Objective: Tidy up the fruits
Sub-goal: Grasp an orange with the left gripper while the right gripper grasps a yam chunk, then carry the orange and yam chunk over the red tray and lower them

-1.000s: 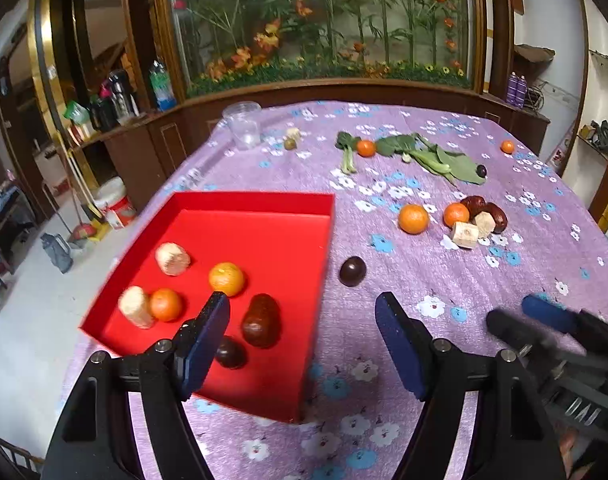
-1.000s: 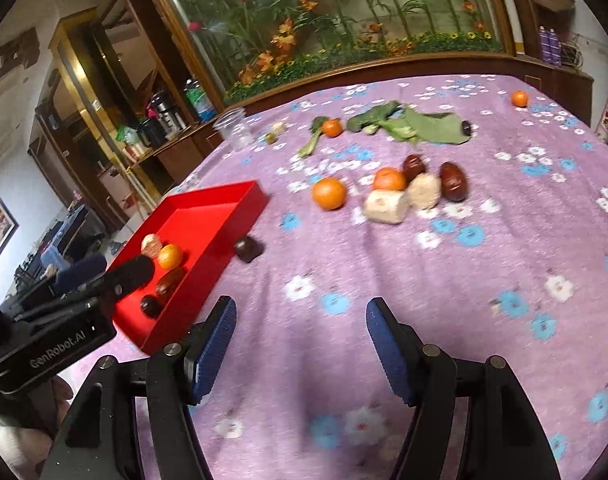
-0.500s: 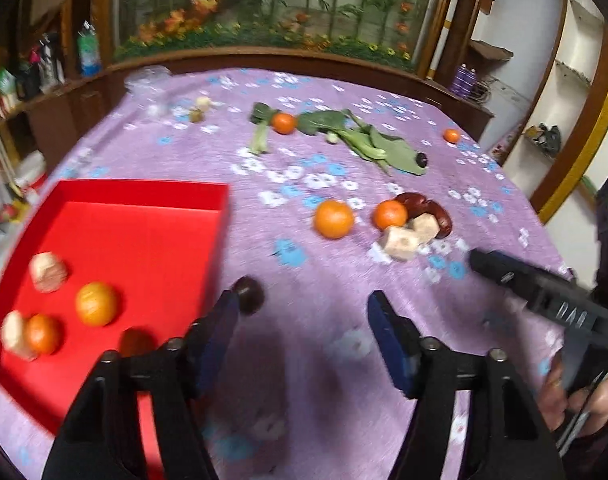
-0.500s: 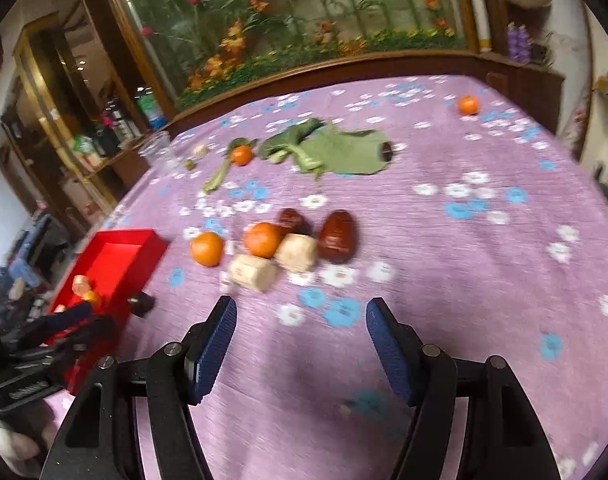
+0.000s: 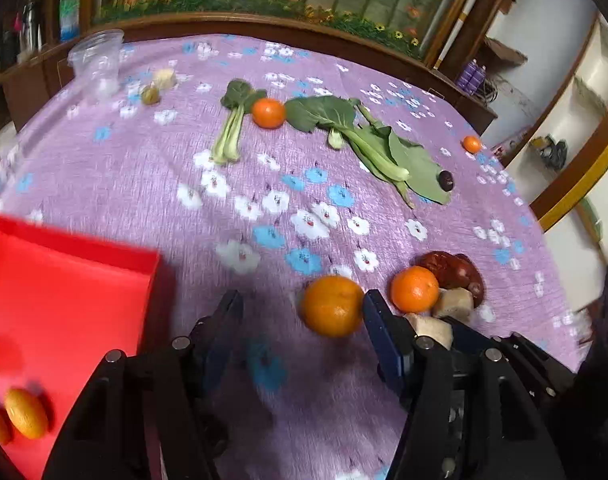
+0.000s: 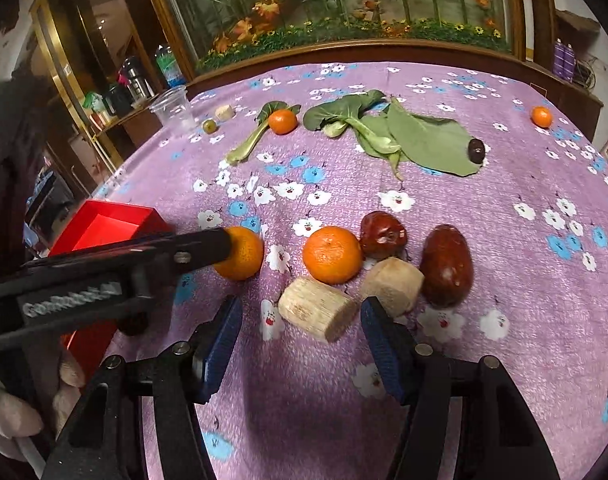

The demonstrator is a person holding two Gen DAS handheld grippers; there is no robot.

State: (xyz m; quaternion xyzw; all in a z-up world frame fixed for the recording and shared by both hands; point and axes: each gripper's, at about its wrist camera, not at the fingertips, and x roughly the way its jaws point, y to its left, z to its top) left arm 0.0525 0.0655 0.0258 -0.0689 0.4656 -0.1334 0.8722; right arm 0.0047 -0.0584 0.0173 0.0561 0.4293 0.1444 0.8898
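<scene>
My left gripper [image 5: 299, 312] is open, its jaws on either side of an orange [image 5: 332, 306] on the purple cloth, its right finger touching it. The red tray [image 5: 63, 296] lies to its left with two small oranges [image 5: 25, 413] in it. My right gripper [image 6: 299, 320] is open just before a pale cut stalk piece [image 6: 318, 313]. Behind that piece sit another orange [image 6: 332, 255], a second stalk piece [image 6: 392, 286] and two dark red fruits [image 6: 446, 265]. The left gripper's finger [image 6: 191, 250] shows there against the first orange [image 6: 243, 254].
Green leaves [image 6: 408, 136], an orange [image 6: 283, 121], a dark plum [image 6: 476, 150], a far orange [image 6: 541, 116], a clear plastic cup [image 6: 173, 111] and a small green fruit [image 6: 209, 125] lie farther back. A dark fruit [image 6: 133, 322] sits by the tray's corner. A wooden ledge borders the table.
Both grippers moved forward and right toward the fruit cluster. The left gripper went from the tray side to around the orange; the right one closed in on the stalk pieces.
</scene>
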